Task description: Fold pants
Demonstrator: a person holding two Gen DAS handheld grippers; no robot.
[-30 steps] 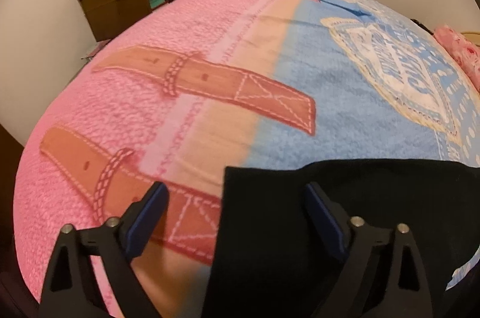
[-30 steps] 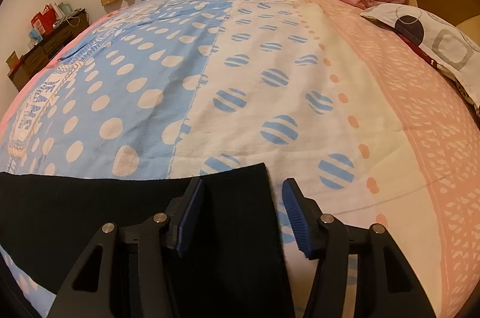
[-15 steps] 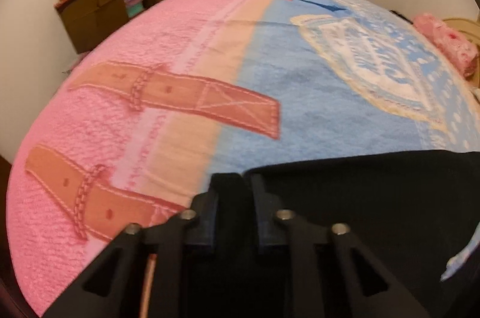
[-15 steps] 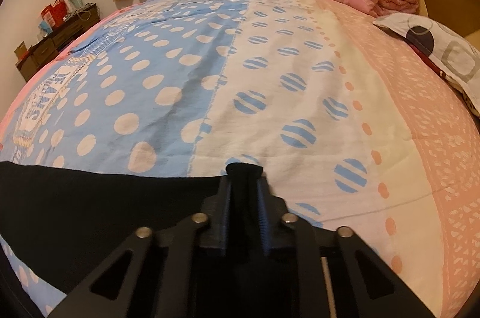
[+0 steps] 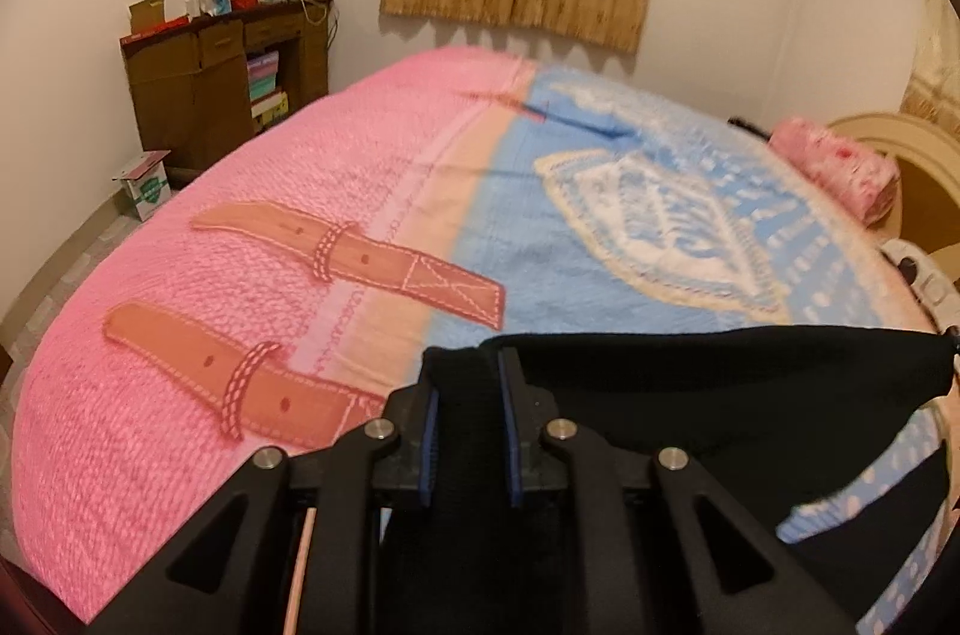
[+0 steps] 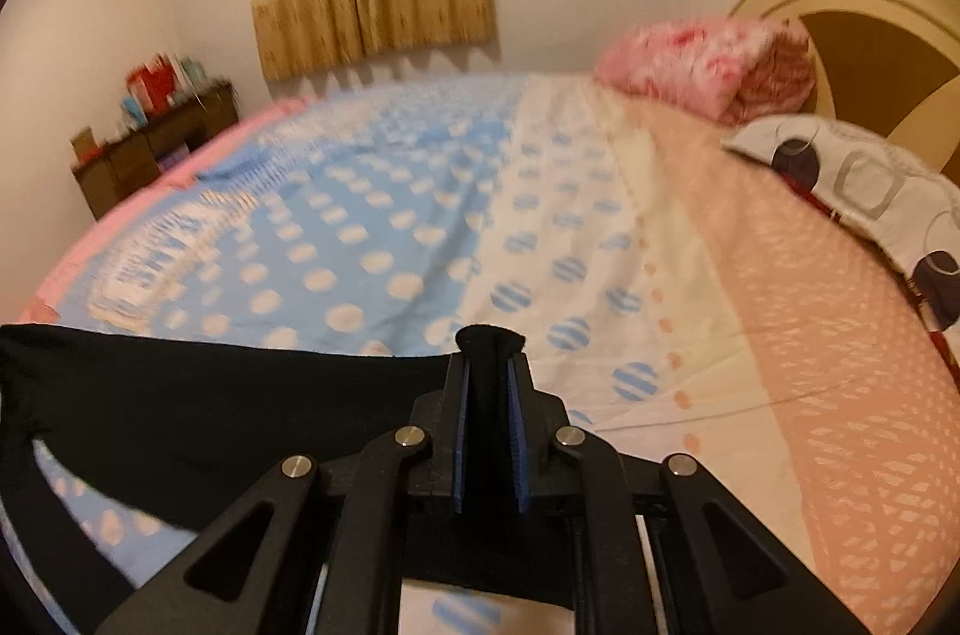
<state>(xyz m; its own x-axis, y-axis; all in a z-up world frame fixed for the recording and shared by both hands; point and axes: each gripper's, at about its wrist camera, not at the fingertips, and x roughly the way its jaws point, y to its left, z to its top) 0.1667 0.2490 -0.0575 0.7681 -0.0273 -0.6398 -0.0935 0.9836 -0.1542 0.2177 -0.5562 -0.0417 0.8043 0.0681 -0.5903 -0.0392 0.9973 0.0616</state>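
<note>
The black pants [image 5: 708, 395] hang stretched between my two grippers above the bed. My left gripper [image 5: 467, 377] is shut on the left end of the pants' edge. My right gripper [image 6: 487, 365] is shut on the right end, with a fold of black cloth [image 6: 489, 335] poking up between the blue pads. In the right wrist view the pants [image 6: 210, 407] run off to the left, lifted off the bedspread, with part hanging below. The far edge of the cloth in the left wrist view reaches the right rim.
The bed carries a patterned bedspread [image 5: 336, 191], pink with brown straps at left, blue and dotted [image 6: 372, 239] in the middle, peach at right. A folded pink blanket [image 6: 708, 65] and a pillow [image 6: 864, 179] lie by the headboard. A brown desk [image 5: 222, 77] stands at the wall.
Both grippers closed on the pants' edge, then lifted it off the bed. The cloth now hangs taut between them and the views tilt up toward the curtain.
</note>
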